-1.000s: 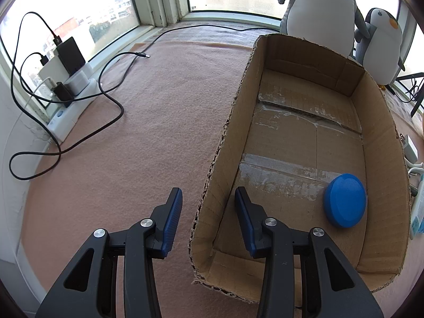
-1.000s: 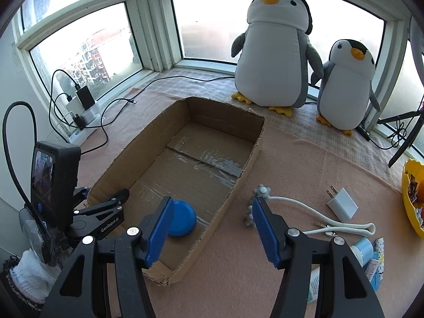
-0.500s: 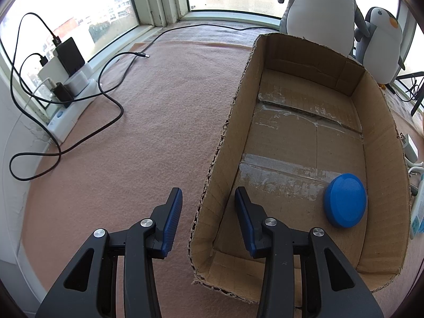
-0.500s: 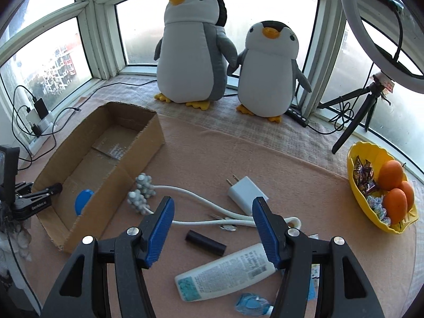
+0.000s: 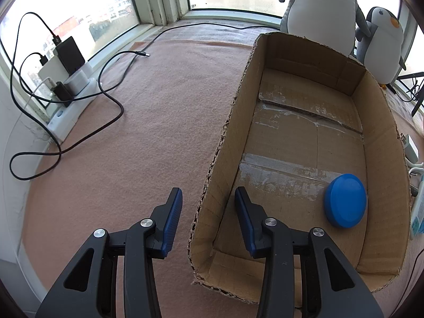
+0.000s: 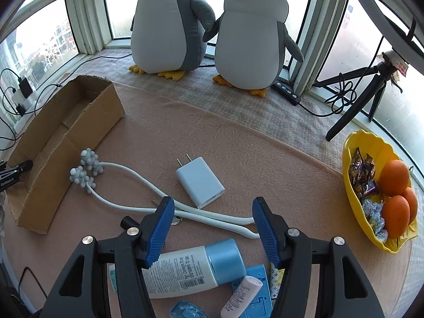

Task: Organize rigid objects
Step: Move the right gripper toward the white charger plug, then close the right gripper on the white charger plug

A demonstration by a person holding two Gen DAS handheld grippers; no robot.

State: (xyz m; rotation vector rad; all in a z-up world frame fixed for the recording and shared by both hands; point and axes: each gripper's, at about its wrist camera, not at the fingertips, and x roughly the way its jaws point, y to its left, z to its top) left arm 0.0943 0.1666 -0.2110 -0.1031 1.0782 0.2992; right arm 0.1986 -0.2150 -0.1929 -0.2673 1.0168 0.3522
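A brown cardboard box (image 5: 381, 122) lies open on the pink cloth, and it shows at the left in the right wrist view (image 6: 50, 182). A blue round lid (image 5: 345, 204) lies inside it near the right wall. My left gripper (image 5: 208, 206) is open and straddles the box's near left wall. My right gripper (image 6: 213, 216) is open and empty above a white massager (image 6: 124, 175), a white charger plug (image 6: 200, 181) and a white bottle with a blue cap (image 6: 196, 267). A small black cylinder (image 6: 127, 222) sits partly behind the left finger.
Two plush penguins (image 6: 249, 34) stand at the window. A yellow bowl (image 6: 349, 148) with oranges and sweets sits at the right. A tripod (image 6: 355, 106) and black cables (image 5: 111, 98) with a power strip (image 5: 71, 84) lie along the edges. Small packets (image 6: 251, 291) lie near the bottle.
My right gripper has swung right and forward, away from the box, and now hangs over the loose items. My left gripper has not moved.
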